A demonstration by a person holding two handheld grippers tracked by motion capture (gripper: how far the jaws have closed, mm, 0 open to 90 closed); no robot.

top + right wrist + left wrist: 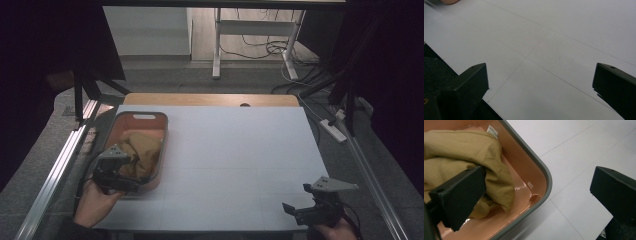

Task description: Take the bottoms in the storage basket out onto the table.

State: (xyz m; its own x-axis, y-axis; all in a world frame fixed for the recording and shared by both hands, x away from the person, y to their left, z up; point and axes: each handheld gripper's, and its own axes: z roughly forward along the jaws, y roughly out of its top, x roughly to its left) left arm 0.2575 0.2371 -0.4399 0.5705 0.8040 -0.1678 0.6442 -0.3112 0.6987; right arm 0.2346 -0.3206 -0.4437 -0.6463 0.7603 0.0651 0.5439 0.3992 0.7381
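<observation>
We see an orange tub [131, 125] with a grey rim standing on the left part of the white table [235, 155], near its left edge. Inside it lies a crumpled mustard-yellow cloth [142, 150], heaped toward the near end of the tub.

Our left gripper [119, 172] hangs over the tub's near end, held by the left hand [97, 200] at the table's front edge. In the left gripper view its jaws stand wide apart and straddle the tub's rounded corner [544, 182]: one jaw is inside the tub, right against the cloth [474, 157], though we cannot tell whether it actually presses on the folds; the other jaw is outside, above the bare table [574, 157]. Nothing is pinched between them. A small white label [491, 130] shows on the tub's inner wall beside the cloth.

Our right gripper [300, 210] sits at the front right of the table, well apart from the tub. In the right gripper view its jaws are also spread wide, with just the white table surface [554, 50] between them.
</observation>
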